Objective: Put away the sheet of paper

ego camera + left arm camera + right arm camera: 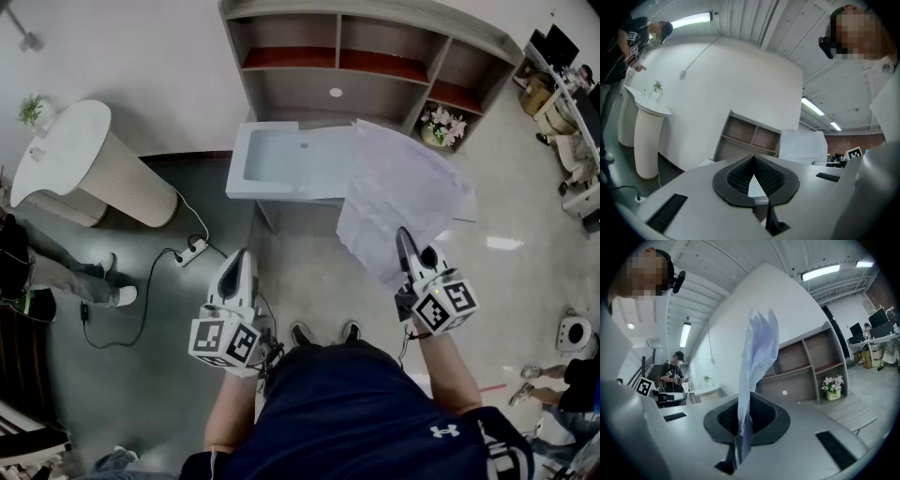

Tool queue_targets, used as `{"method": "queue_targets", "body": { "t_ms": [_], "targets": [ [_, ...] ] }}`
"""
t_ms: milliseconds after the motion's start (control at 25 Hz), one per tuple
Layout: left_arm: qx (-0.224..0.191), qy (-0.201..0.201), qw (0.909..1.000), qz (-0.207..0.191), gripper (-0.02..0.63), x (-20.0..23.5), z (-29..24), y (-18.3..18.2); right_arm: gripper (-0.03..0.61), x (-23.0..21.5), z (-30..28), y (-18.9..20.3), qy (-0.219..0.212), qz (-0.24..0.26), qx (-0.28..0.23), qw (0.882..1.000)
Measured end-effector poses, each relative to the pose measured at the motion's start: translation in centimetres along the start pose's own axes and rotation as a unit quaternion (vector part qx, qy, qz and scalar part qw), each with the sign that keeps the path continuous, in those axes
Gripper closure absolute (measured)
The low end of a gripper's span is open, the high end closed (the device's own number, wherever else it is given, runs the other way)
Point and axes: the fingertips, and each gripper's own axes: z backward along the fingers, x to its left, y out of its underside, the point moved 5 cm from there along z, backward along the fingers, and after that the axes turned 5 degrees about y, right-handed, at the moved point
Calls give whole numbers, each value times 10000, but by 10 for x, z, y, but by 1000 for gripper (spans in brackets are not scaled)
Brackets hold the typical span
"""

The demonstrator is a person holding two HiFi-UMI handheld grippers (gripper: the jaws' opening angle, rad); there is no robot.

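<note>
A crumpled white sheet of paper (pixel 403 183) hangs in the air in front of me, pinched at its lower edge by my right gripper (pixel 404 236), which is shut on it. In the right gripper view the sheet of paper (pixel 759 348) stands edge-on, rising out of the closed jaws of that gripper (pixel 742 405). My left gripper (pixel 240 257) is held lower, to the left, shut with nothing in it; its jaws meet at the tips (pixel 753 159). The left gripper view also catches the sheet (pixel 802 145) off to the right.
A white desk (pixel 281 161) stands just ahead, under the sheet's left edge. Behind it is an open grey shelf unit (pixel 375 82) with a pot of flowers (pixel 443 125) in a lower compartment. A white pedestal table (pixel 70 159) stands left, a power strip (pixel 192 251) lies on the floor, and people stand at both sides.
</note>
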Motion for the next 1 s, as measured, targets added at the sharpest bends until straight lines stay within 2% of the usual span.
{"method": "queue_targets", "body": {
  "t_ms": [440, 760, 1000],
  "targets": [
    [-52, -190, 9998, 26, 598, -11, 2, 4, 563, -13, 4, 1, -116, -92, -14, 9999],
    [-86, -450, 9990, 5, 598, -29, 7, 19, 563, -29, 6, 6, -523, -150, -29, 9985],
    [31, -783, 9969, 52, 598, -67, 8, 38, 563, -63, 16, 4, -784, -240, 151, 9965]
  ]
}}
